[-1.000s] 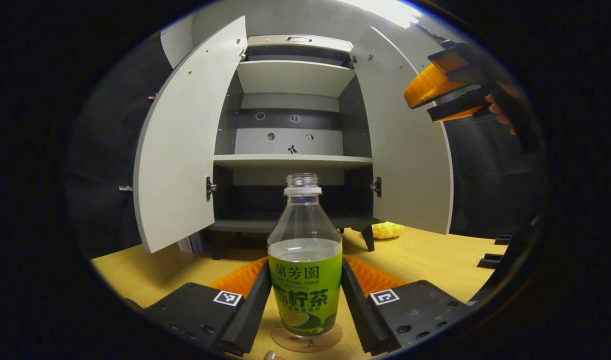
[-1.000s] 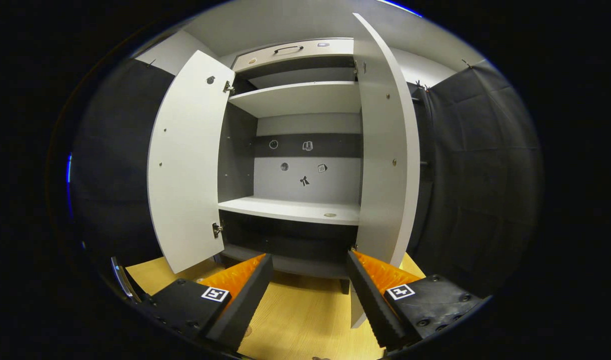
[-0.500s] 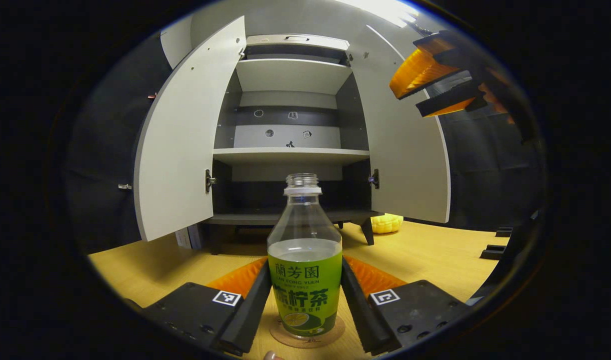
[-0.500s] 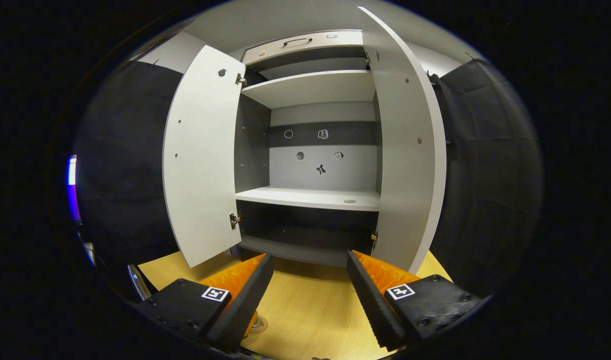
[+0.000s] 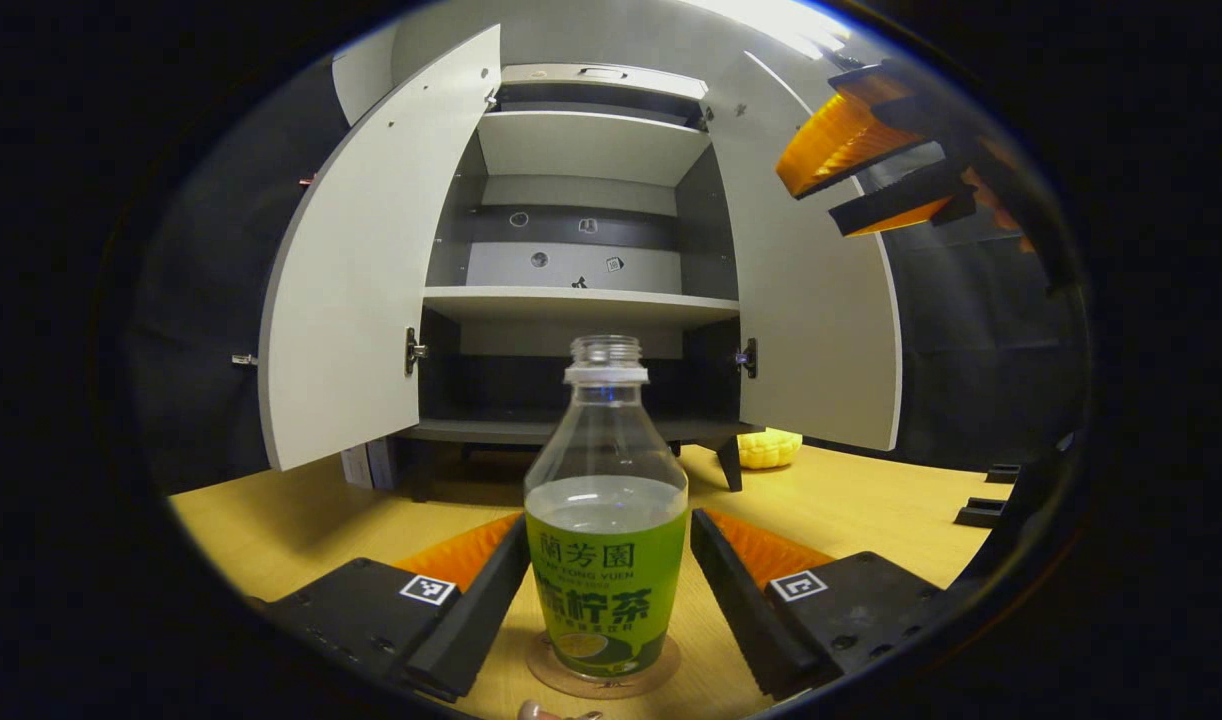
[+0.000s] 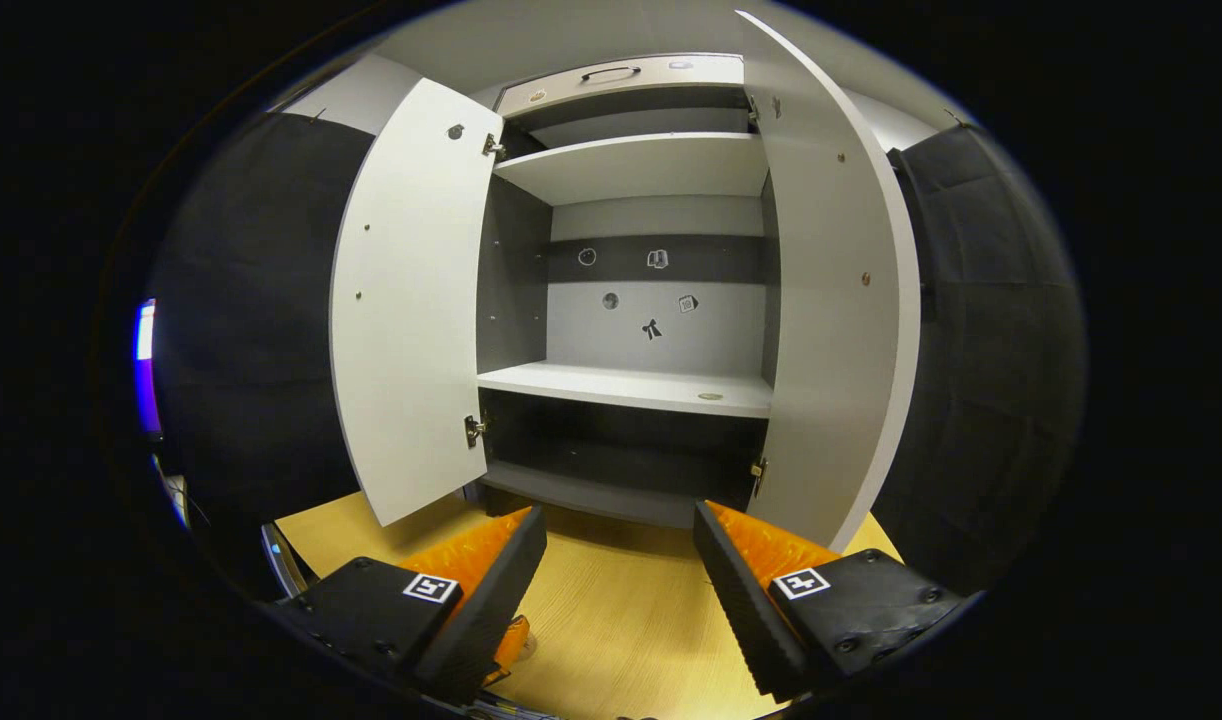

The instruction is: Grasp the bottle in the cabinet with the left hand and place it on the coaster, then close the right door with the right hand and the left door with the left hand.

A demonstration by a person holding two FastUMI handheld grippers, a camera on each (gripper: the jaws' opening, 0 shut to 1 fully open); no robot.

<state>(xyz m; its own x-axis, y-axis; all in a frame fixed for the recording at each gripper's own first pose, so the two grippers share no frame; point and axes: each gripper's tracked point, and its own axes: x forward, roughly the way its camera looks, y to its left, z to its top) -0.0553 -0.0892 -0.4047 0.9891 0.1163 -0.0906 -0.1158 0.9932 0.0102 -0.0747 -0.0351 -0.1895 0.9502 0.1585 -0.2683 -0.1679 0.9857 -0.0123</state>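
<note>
A clear bottle with a green label and no cap stands upright on a round coaster on the wooden table. My left gripper is open around it, with a thin gap on each side of the label. The grey cabinet has both doors swung out: the left door and the right door. My right gripper is open and holds nothing, facing the cabinet's middle shelf between the left door and right door. It also shows high up by the right door as the right gripper.
A yellow corn-like item lies on the table by the cabinet's right foot. Black blocks sit at the table's right edge. A small disc lies on the middle shelf.
The left gripper's fingers have spread away from the bottle, which stays on the coaster. The right gripper has shifted so the right door's inner face shows more.
</note>
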